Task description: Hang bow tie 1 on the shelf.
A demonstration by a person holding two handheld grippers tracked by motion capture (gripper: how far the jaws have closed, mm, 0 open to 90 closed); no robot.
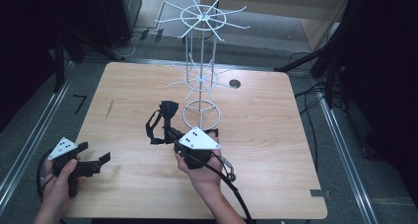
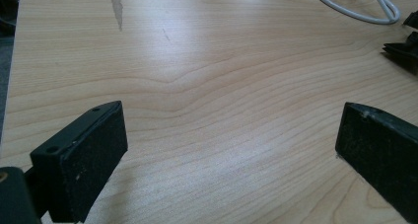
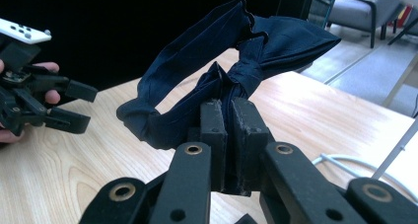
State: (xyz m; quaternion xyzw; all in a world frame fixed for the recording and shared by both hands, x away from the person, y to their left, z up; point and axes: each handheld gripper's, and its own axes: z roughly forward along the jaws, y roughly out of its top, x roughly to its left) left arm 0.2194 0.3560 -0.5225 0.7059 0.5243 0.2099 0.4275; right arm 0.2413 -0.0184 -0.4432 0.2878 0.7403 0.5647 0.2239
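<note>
Dark navy bow tie [image 3: 231, 66] w/ neck strap: pinched in right gripper [image 3: 227, 110], lifted off the table [image 1: 256, 135]. In right gripper view, jaws are clenched on the fabric just below the knot; bow wings spread above and beyond the jaw tips, strap loops out to the left of that view and curls back toward the jaws. In high view, bow tie [image 1: 165, 116] shows as a dark shape over the table centre, strap hanging in a loop at its left side, right gripper [image 1: 172, 135] directly behind it w/ grey three-cornered plate on top. Right hand [image 1: 202, 172] grips the handle; cable trails toward the near table edge.

White wire display rack [image 1: 201, 61]: upright, just beyond and right of the bow tie, not touching it as far as can be told. Ring base sits on the table; two tiers of radial hook arms above. Part of the ring base [image 2: 355, 7] appears at upper right of left gripper view.

Left gripper [image 1: 96, 154]: near the table's near-left corner, held by left hand [image 1: 56, 184], well apart from the bow tie. Jaws released, wide gap, bare wood betw. them in left gripper view [image 2: 231, 150]. Nothing held.

Table: light wood top w/ a dark streak [image 2: 116, 4] toward the left side.
</note>
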